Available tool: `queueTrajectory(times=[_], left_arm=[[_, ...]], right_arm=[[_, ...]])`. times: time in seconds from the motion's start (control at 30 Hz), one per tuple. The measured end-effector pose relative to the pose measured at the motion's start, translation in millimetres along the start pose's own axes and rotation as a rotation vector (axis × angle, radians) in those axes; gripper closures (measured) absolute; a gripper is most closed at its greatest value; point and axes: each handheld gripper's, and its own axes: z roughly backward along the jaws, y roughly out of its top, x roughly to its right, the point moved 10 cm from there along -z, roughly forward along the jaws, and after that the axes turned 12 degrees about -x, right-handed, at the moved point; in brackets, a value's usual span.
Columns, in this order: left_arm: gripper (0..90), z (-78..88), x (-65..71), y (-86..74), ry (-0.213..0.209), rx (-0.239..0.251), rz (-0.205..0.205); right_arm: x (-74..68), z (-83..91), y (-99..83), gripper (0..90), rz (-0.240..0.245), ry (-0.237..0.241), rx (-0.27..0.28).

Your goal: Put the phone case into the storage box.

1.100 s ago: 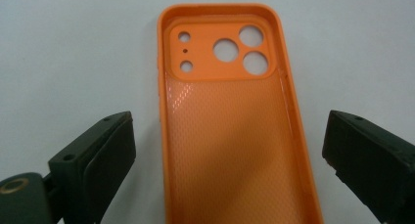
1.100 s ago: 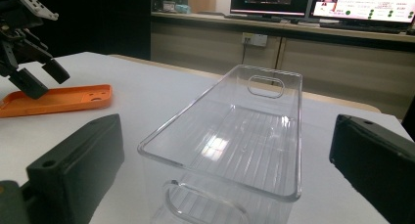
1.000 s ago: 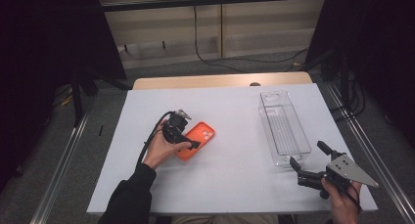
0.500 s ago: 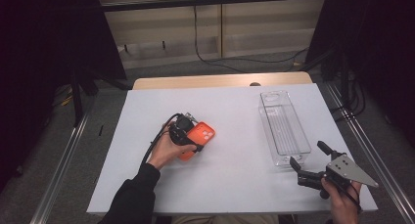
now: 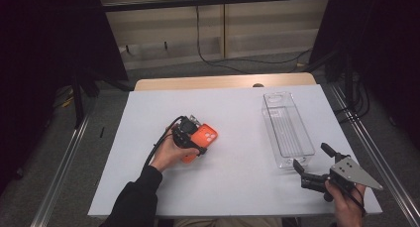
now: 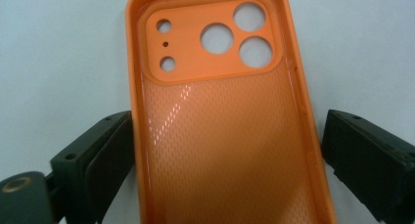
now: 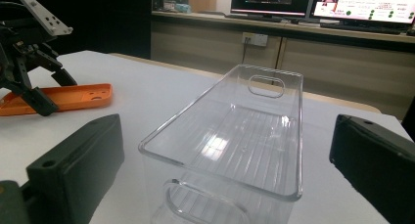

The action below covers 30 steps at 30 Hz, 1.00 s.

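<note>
My left tongs [image 5: 194, 138] are black all over, with a black cable looping off the back toward my wrist. Seen close, their jaws are dark blocky slabs with flat inner pads, a small screw hole in one and a copper-coloured ring at the base. My left arm wears a black sleeve [image 5: 133, 202]. My right tongs [image 5: 311, 161] are black too, topped with a grey three-cornered plate [image 5: 354, 172] dotted with small holes. Their jaws are thick, matt-black rectangles, one showing a round screw hole.
</note>
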Motion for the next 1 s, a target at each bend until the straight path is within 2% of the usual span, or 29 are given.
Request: queueTrajectory(times=[0.1, 0.4, 0.77, 1.0], left_arm=[[14.1, 1.9, -0.7, 0.1, -0.002, 0.007, 0.003], [15.1, 2.9, 0.0, 0.0, -0.001, -0.003, 0.010], [15.6, 4.0, 0.6, 0.2, 0.002, 0.007, 0.010], [15.6, 4.8, 0.8, -0.1, 0.006, 0.018, 0.024]], right_arm=[[0.2, -0.1, 0.1, 0.0, 0.001, -0.001, 0.000], [-0.4, -0.3, -0.2, 0.0, 0.000, 0.003, -0.002], [-0.4, -0.4, -0.5, 0.0, 0.000, 0.001, -0.002], [0.4, 1.4, -0.8, 0.0, -0.004, -0.001, -0.002]])
